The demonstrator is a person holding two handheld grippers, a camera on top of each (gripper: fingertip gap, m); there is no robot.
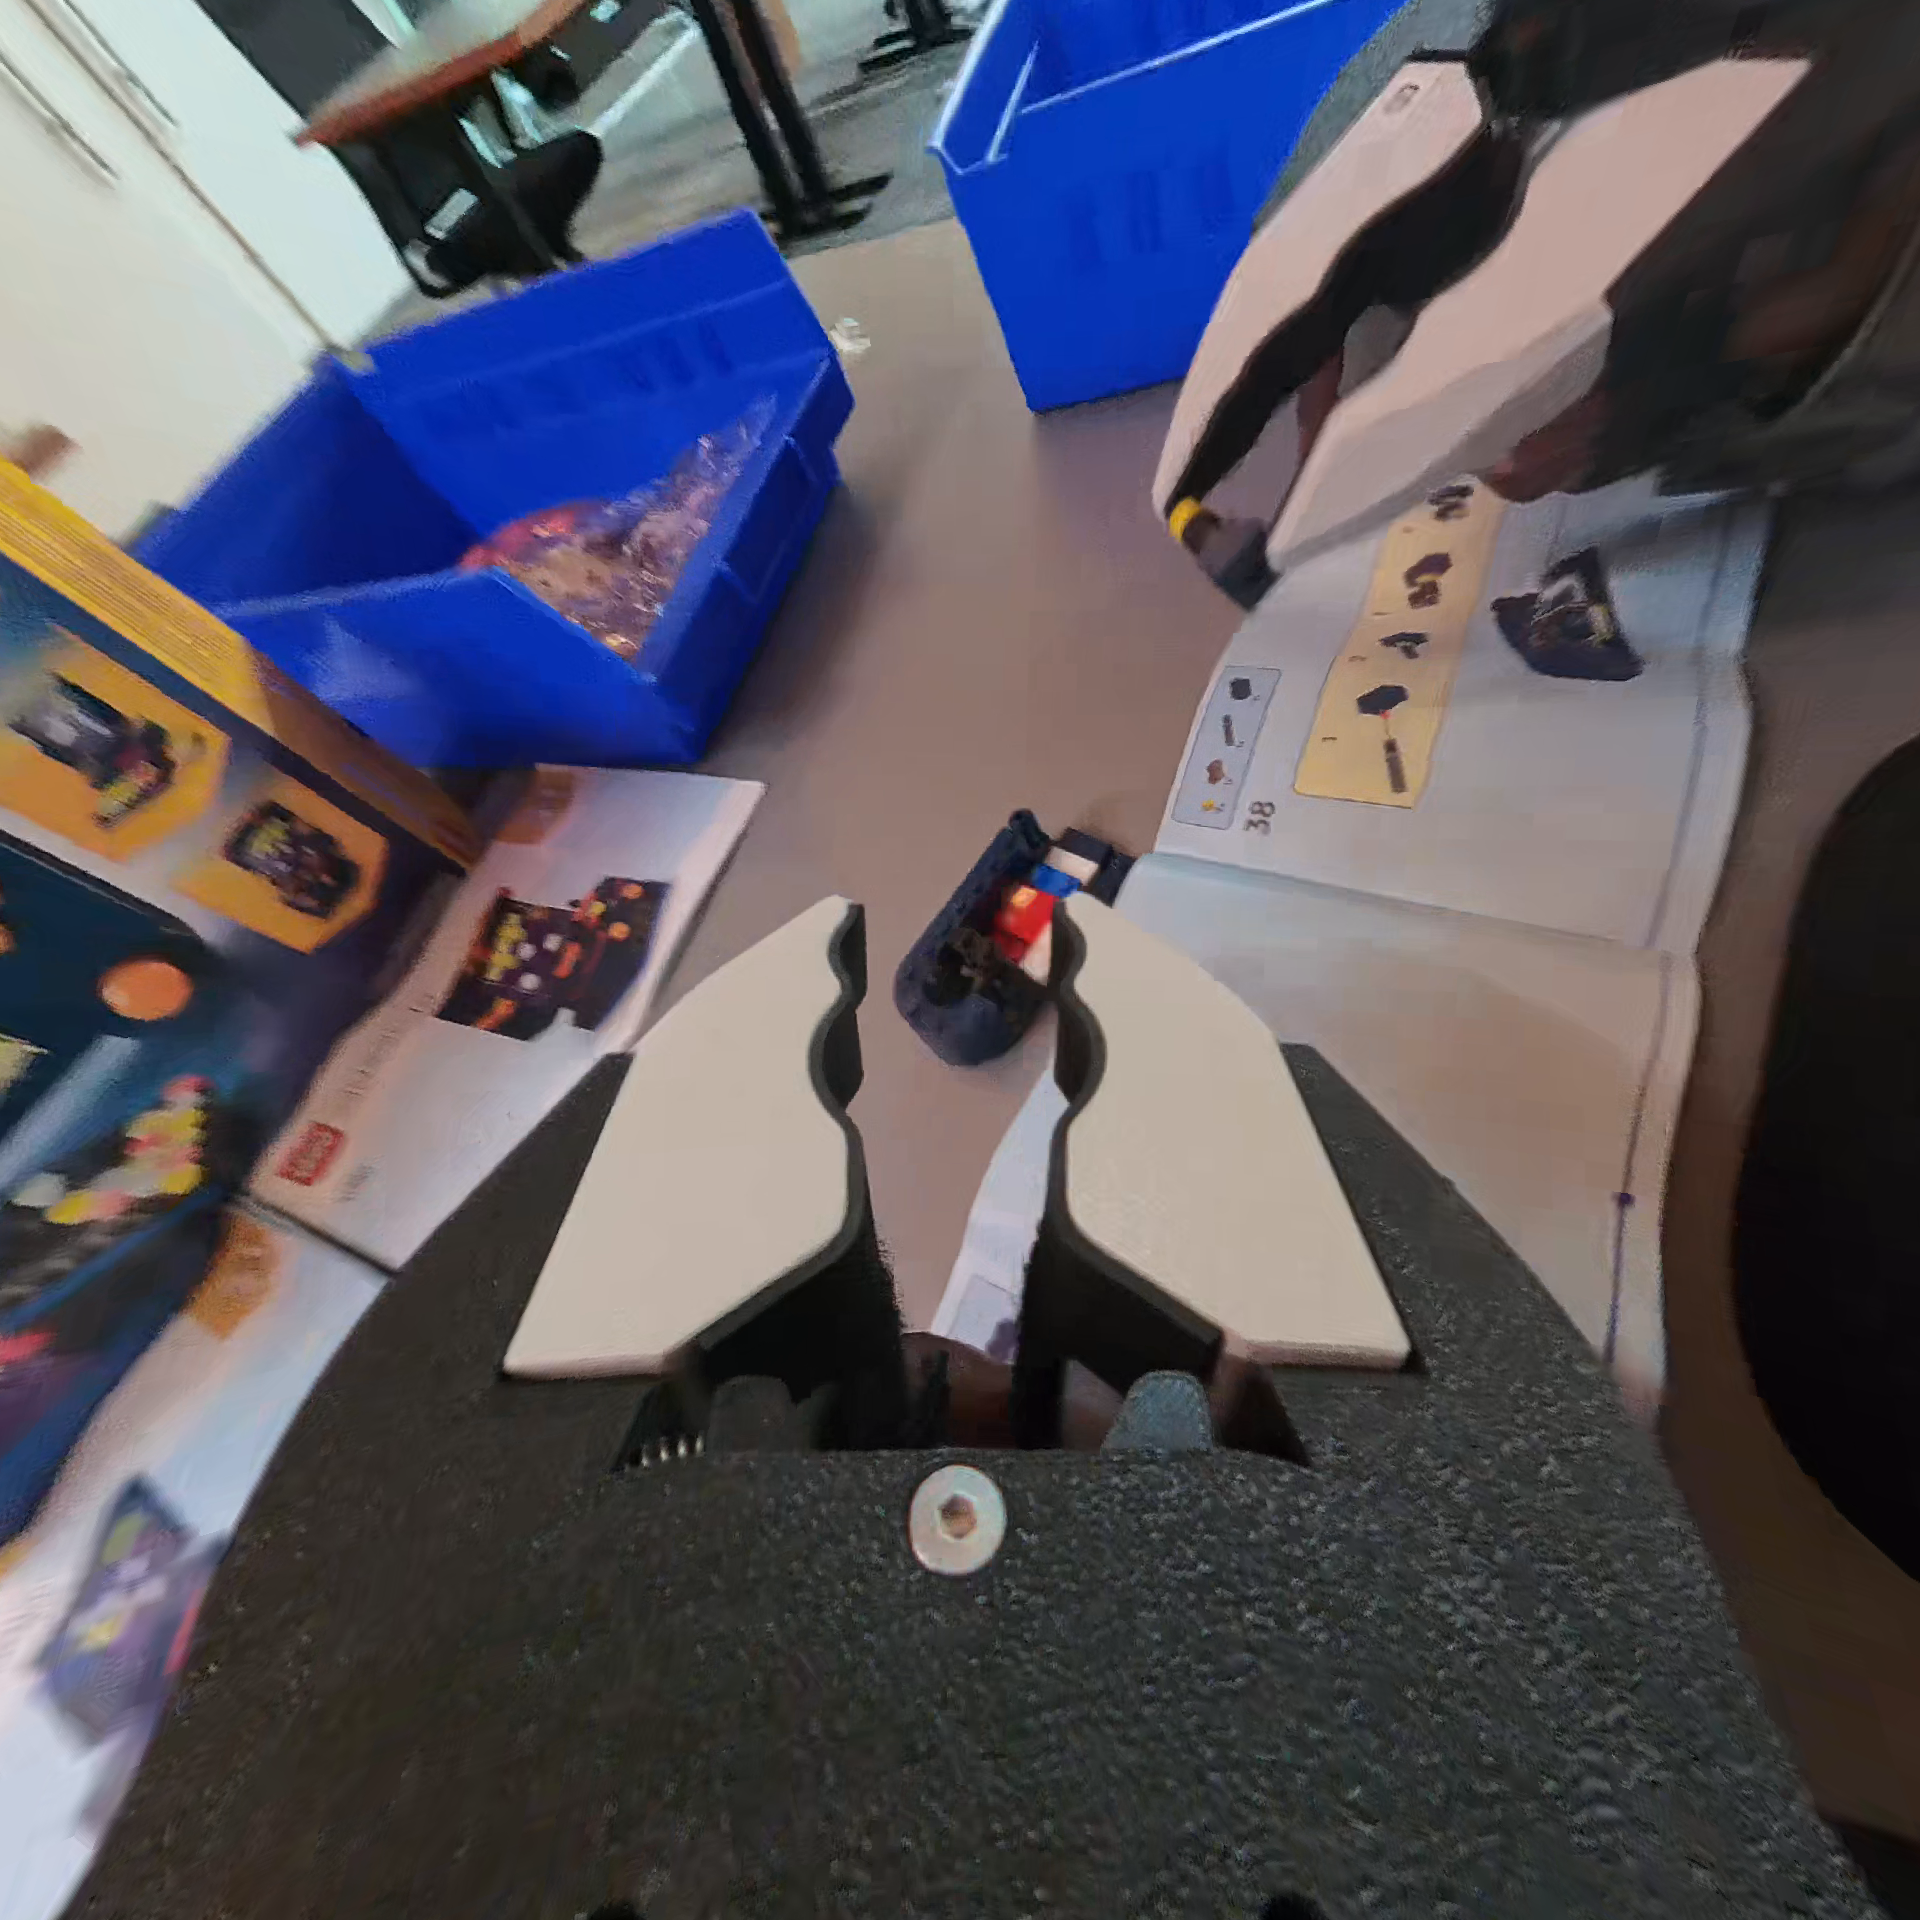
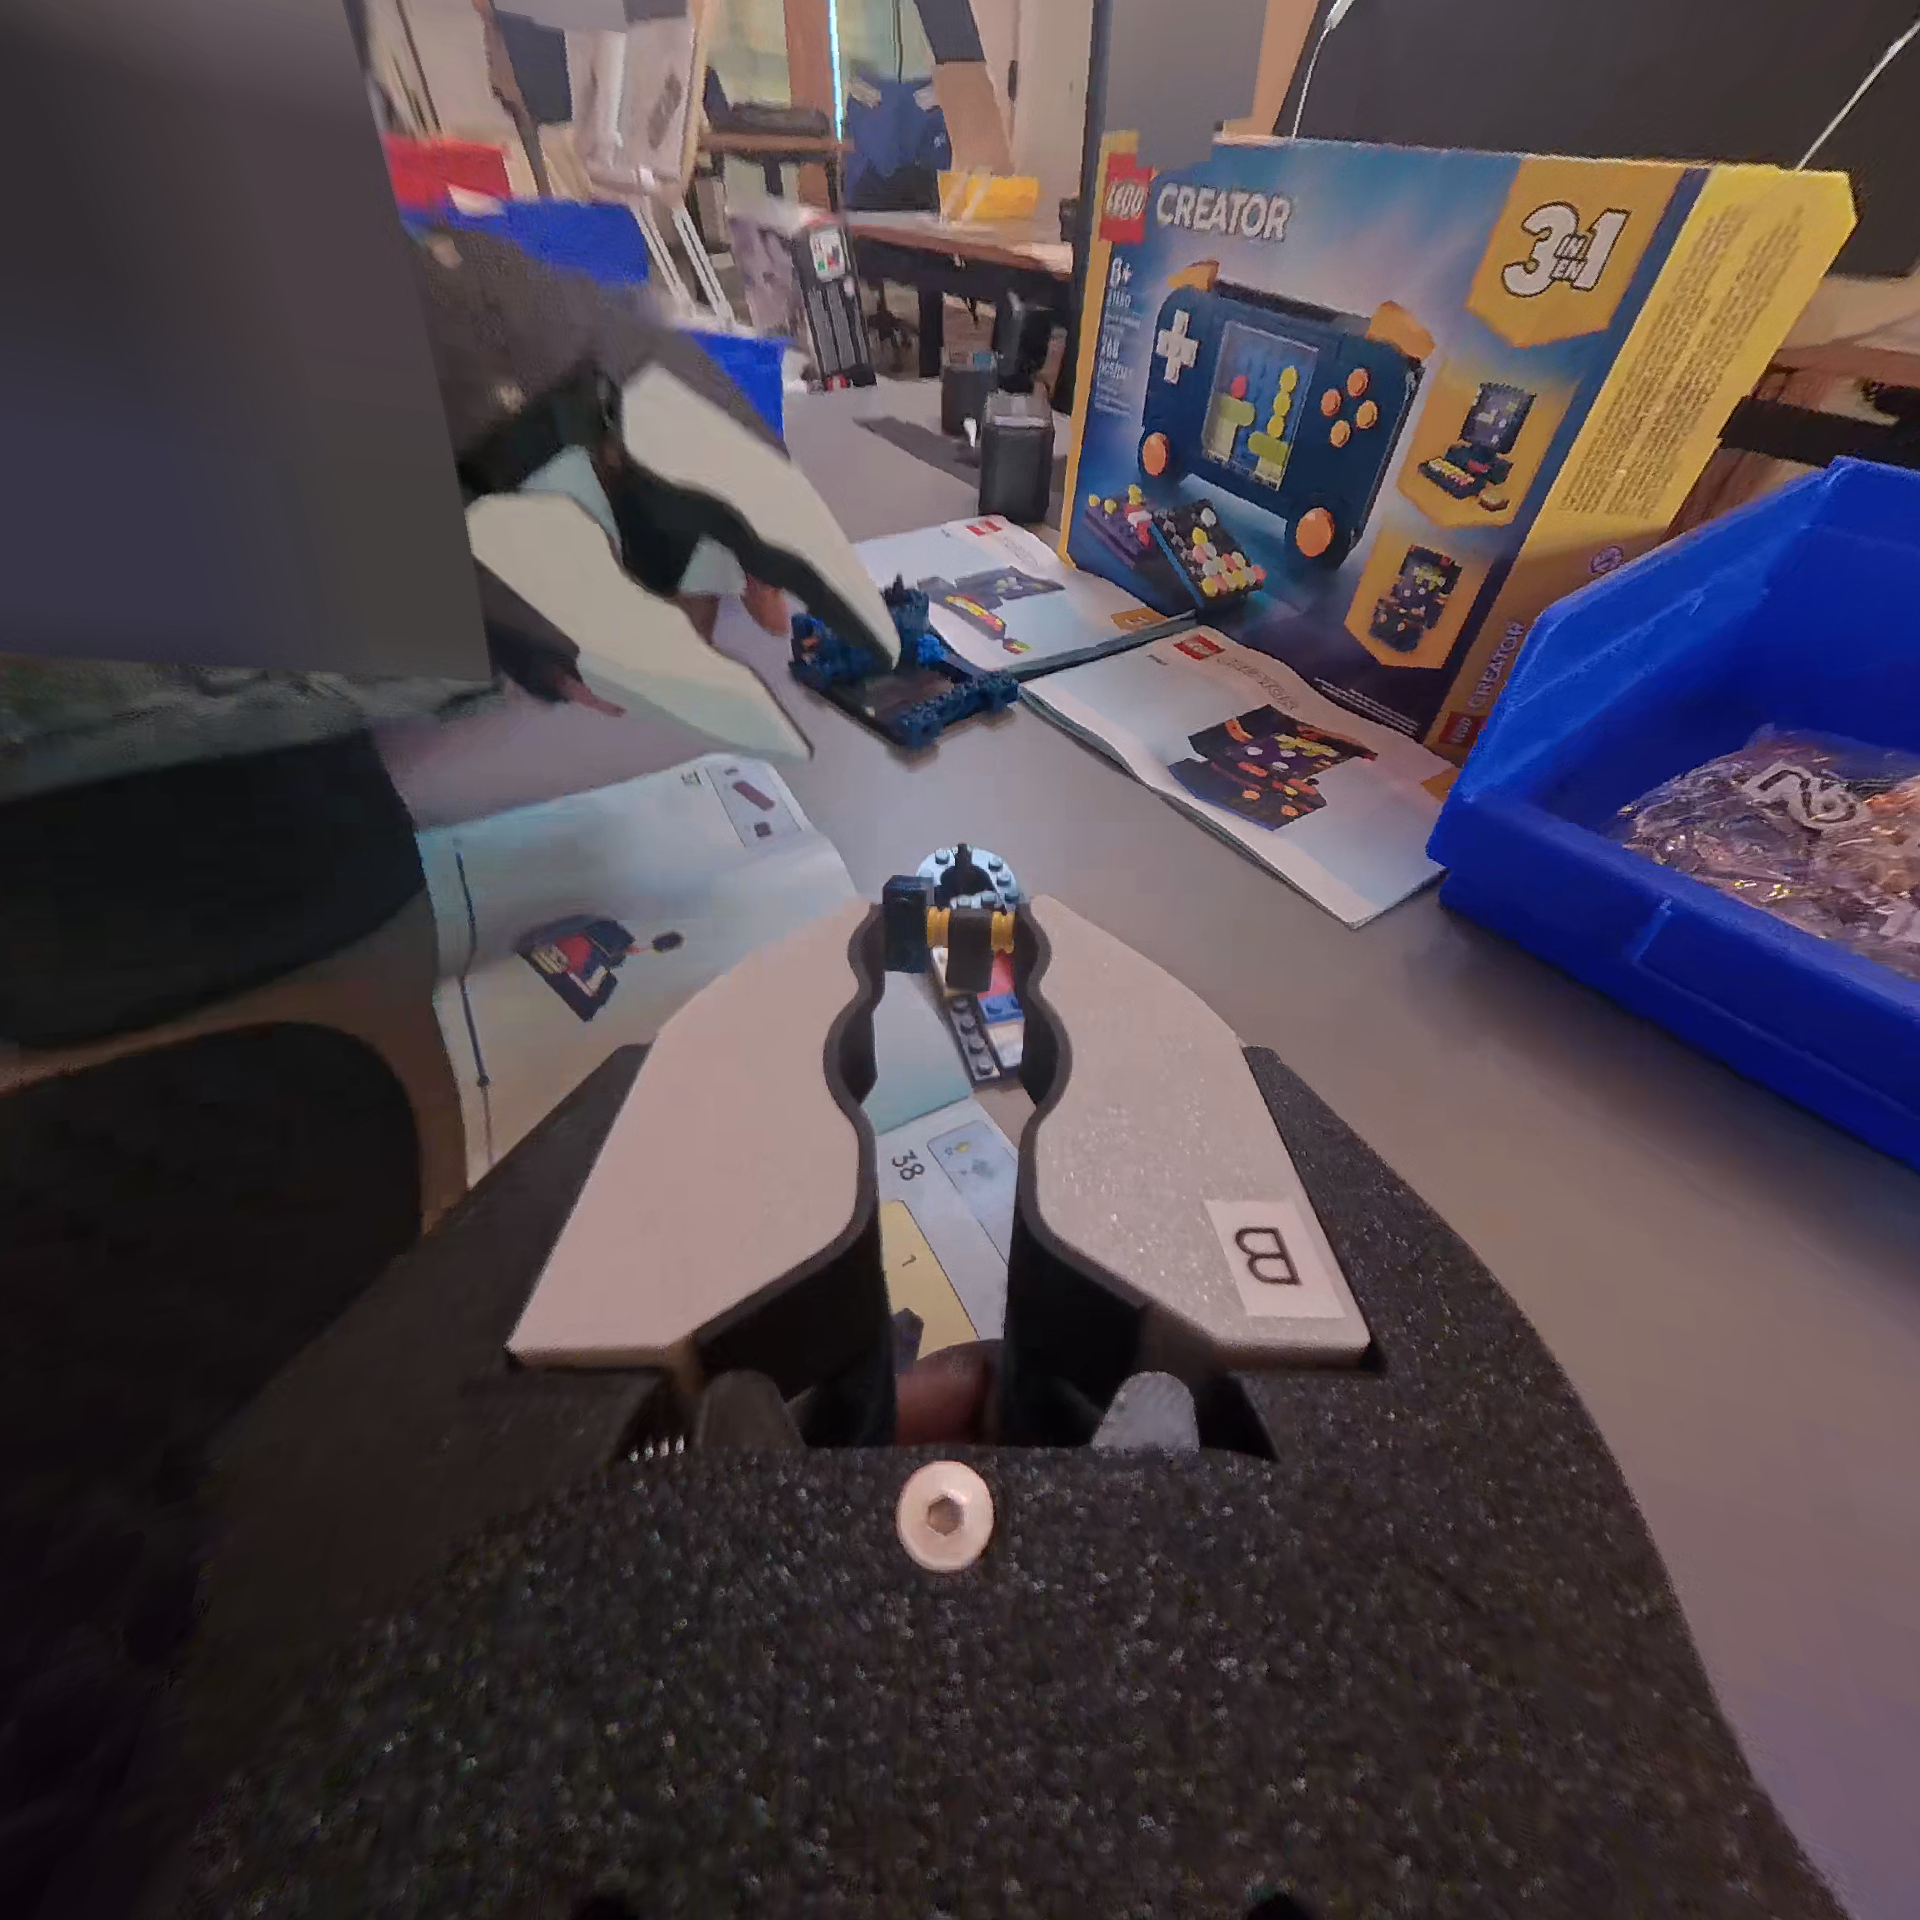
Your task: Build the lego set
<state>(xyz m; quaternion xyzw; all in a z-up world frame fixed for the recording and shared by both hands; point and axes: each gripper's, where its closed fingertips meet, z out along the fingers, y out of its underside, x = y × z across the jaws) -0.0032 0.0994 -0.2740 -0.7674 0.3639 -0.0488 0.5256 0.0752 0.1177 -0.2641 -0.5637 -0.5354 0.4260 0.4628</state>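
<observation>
A small brick piece [image 2: 956, 940], a yellow bar with dark blocks on it, is seen pinched between the fingertips of the right gripper [image 2: 954, 935]; the jaws stand narrowly parted, with both pads against the ends of the piece. In the left wrist view the same gripper is smeared by motion at 1 o'clock, and only a yellow spot and a dark lump can be made out at its tips.

The left gripper [image 1: 961, 961] is shown with its jaws parted and nothing pressed between them. A dark blue brick assembly [image 1: 971, 977] with red, white and blue parts lies on the grey table [image 1: 956, 644] between and just beyond the tips; the right-hand fingertip is close against it, but contact cannot be judged through the blur. The near part of the assembly is partly hidden by that finger.

An open instruction booklet [image 1: 1455, 810] lies at 3 o'clock of the assembly, touching it; its lower page is cut off by a dark shape at the frame edge. A closed booklet [image 1: 540, 987] lies at 9 o'clock, with a printed box [image 1: 156, 831], cropped and blurred, beyond it. A blue bin [image 1: 499, 582] holding clear bags lies at 11 o'clock, and a second blue bin [image 1: 1122, 208], cut off at the top, at 12 o'clock. A flat blue brick frame [image 2: 904, 686] is partly covered by the left gripper in the right wrist view.
</observation>
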